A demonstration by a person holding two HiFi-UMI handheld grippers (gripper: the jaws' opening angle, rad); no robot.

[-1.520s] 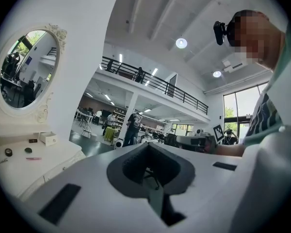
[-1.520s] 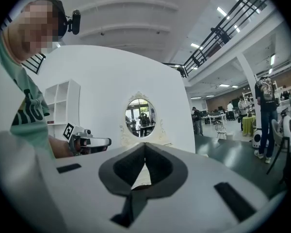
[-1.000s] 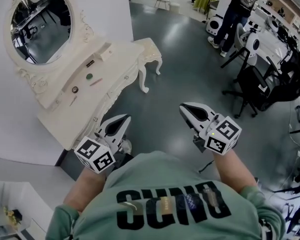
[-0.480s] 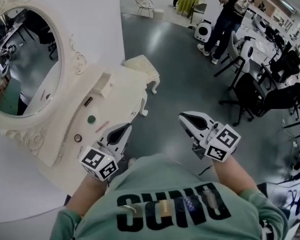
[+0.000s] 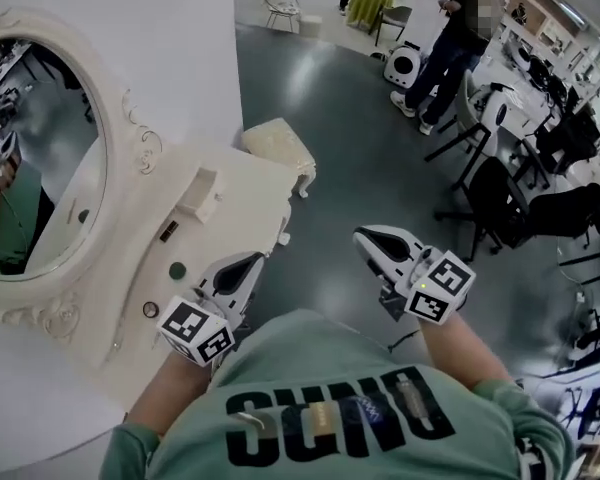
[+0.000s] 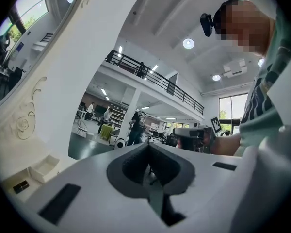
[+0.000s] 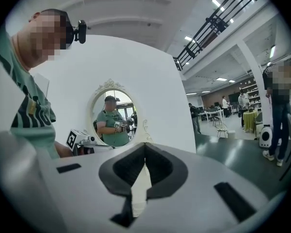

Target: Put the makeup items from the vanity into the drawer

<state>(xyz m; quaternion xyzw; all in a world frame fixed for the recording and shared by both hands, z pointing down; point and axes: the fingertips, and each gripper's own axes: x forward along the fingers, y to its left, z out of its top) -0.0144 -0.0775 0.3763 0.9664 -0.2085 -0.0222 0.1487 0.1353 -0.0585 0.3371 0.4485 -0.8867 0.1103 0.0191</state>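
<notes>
cream vanity (image 5: 240, 183) carries the small makeup items (image 5: 177, 269) on its top, untouched. left gripper (image 5: 246, 264) and right gripper (image 5: 368, 238) are both pressed together, empty. approach step, i think; next the drawer needs opening.

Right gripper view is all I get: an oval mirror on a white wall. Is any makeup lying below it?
Observer: Yes. The head view shows a small dark green round item lying on the cream vanity top.
Operator: Has anything been picked up on the other side?
Observer: No. The left gripper has its jaws together with nothing between them.
Operator: Is anything standing near the table?
Observer: A cream stool stands on the dark floor just past the vanity's far end.
</notes>
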